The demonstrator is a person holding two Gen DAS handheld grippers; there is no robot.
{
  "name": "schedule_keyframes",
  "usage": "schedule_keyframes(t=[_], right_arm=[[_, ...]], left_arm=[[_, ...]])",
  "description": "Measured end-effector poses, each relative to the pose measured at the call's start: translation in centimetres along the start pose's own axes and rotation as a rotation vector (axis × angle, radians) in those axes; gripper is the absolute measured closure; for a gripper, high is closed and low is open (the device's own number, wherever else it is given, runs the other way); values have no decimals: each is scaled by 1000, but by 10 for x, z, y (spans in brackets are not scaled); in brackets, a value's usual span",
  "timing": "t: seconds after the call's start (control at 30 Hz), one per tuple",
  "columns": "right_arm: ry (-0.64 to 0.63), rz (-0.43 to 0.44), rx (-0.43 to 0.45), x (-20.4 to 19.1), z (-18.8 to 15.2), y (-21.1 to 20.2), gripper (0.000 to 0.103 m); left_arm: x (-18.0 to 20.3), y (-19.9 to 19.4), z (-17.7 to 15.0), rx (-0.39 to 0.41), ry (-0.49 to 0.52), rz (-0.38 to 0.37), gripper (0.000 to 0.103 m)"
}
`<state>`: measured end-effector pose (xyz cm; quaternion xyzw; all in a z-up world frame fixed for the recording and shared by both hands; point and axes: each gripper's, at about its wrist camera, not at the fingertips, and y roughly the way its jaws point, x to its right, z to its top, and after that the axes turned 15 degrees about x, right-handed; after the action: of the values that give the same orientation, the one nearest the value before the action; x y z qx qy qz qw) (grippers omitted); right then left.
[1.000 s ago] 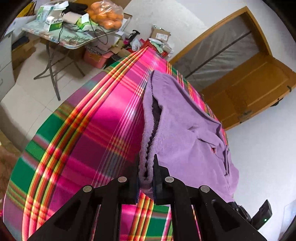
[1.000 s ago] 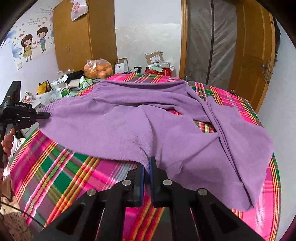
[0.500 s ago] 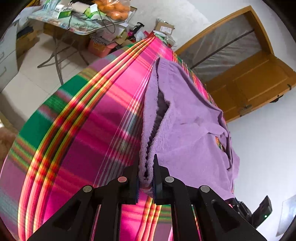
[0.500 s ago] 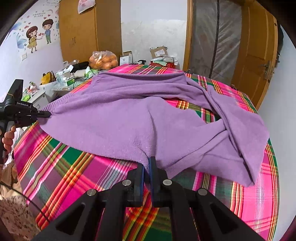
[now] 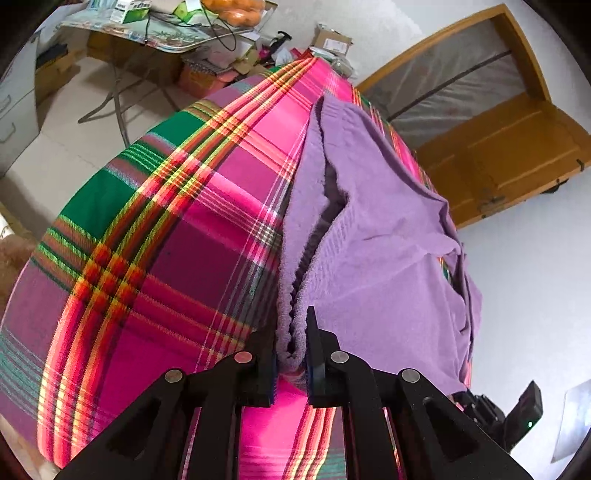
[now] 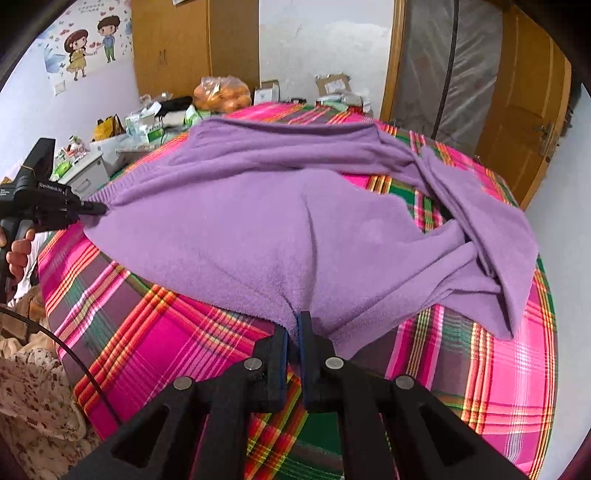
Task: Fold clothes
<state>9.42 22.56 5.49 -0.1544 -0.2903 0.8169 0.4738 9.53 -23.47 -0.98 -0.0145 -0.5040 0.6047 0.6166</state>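
Observation:
A purple sweater (image 5: 369,240) lies spread on a bed with a pink and green plaid cover (image 5: 166,240). In the left wrist view my left gripper (image 5: 291,326) has the sweater's ribbed hem corner between its pads; its jaws are opening, and the fabric still fills the gap. In the right wrist view my right gripper (image 6: 294,325) is shut on the near edge of the sweater (image 6: 258,221), low over the cover (image 6: 166,343). That view also shows my left gripper (image 6: 94,209) at the far left hem corner, carried by a hand (image 6: 18,251).
A cluttered folding table (image 5: 159,33) stands on the tiled floor beyond the bed. A wooden door (image 6: 528,110) is at the right and a wardrobe (image 6: 173,44) at the back. A bag of oranges (image 6: 221,96) sits behind the bed. A floral blanket (image 6: 33,398) lies at the lower left.
Both grippers have come down and drawn the sweater along the bed, so it lies flatter. The left jaws stand slightly wider than before.

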Motion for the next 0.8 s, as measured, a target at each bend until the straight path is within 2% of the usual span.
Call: schedule_keyframes(t=[0.1,0.2,0.27,0.4,0.57,0.67,0.8], right_arm=[[-17,10,-29,-1,1,3,94],[-32,39,-44,-2,3,-3,89],[-26,71,-44,-1,7,-9,89],[66,182,-16,6,23,-14,89],[143,296,10,4,40,-9,89],[148,298,-1,-3,44,1,89],[175,311,-34,-8,46,23,89]], left_arm=[[1,-4,5,3,26,23,87],[-1,-12,15,41,36,37,83],[-2,-16,26,68,29,35,83],[5,-9,49,87,42,18,83],[28,26,72,24,92,-42,78],[36,51,81,-16,106,-58,71],[41,88,88,-93,104,-61,71]])
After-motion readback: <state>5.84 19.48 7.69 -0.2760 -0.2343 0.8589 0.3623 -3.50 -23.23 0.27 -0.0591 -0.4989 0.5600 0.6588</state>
